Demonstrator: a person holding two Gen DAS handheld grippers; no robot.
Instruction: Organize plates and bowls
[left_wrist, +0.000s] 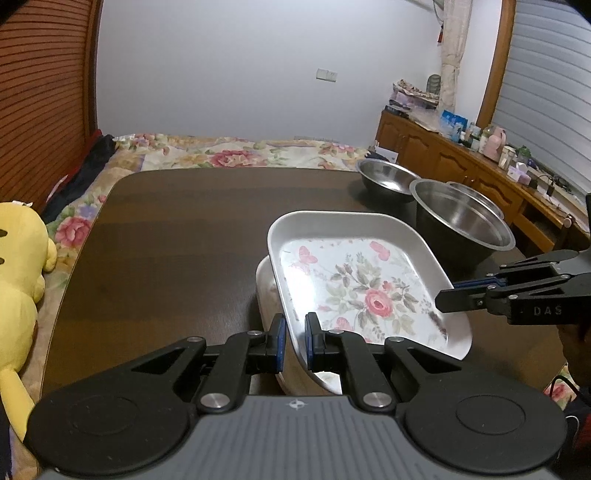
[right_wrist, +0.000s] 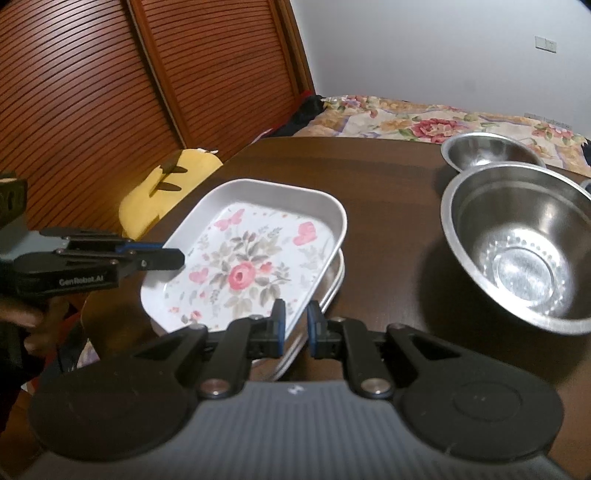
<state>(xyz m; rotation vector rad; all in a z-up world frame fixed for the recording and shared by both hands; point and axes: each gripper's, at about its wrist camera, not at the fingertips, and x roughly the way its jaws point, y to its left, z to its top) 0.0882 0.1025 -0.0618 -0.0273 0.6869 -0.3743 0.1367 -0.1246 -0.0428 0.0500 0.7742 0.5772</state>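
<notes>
The left gripper and right gripper each clamp opposite rims of a glossy rectangular floral tray, held tilted above a plain white tray on the dark wooden table. Two round steel bowls stand nearby.

I count two grippers: my left gripper and my right gripper. Two square white trays are in front of me, a floral tray on top and a plain tray showing beneath its edge, and I make out two steel bowls for certain, a large bowl and a smaller bowl behind it. There is one dark wooden table and one yellow plush toy beside it.
</notes>
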